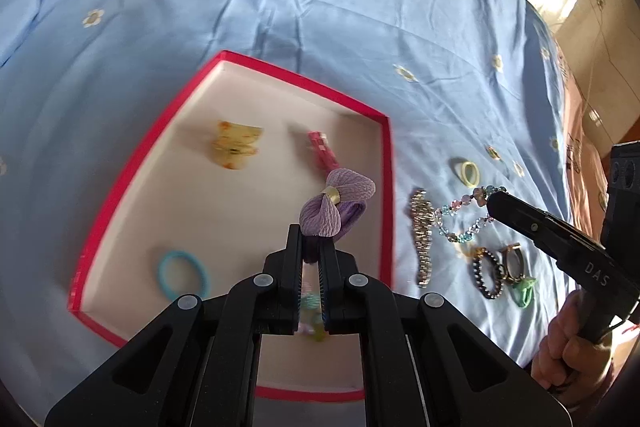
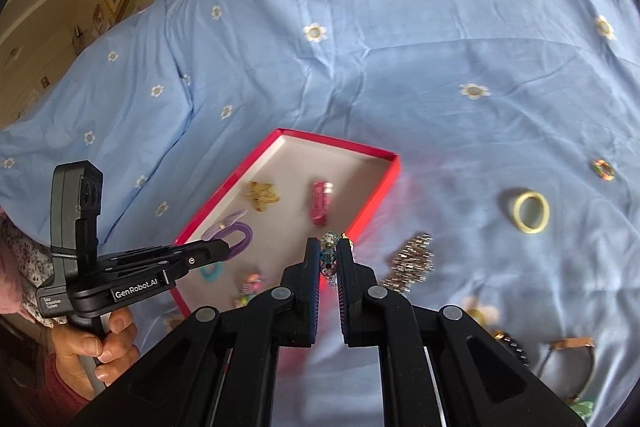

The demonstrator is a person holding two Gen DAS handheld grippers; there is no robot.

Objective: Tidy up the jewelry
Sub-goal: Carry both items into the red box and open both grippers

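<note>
The purple bow hair tie (image 1: 338,203) is pinched in my left gripper (image 1: 311,247), jaws pressed together on its loop, and it hangs over the white floor of the red-rimmed box (image 1: 386,187), near the right wall. My right gripper (image 2: 329,255) is clamped on a string of pale glass beads (image 1: 464,215), which drapes from its tip above the blue bedsheet (image 1: 320,27), beside the gold watch band (image 1: 422,231).

So I judge both hands are mid-carry, each bringing a piece to the box. Already inside lie a yellow clip (image 1: 236,147), a pink clip (image 1: 322,149) and a blue elastic (image 1: 182,273); something small and colourful sits behind my left jaws, too blurred to name. Next I should lower the bow onto bare floor and release, then swing the beads over the rim, keeping them off the watch band.
</note>
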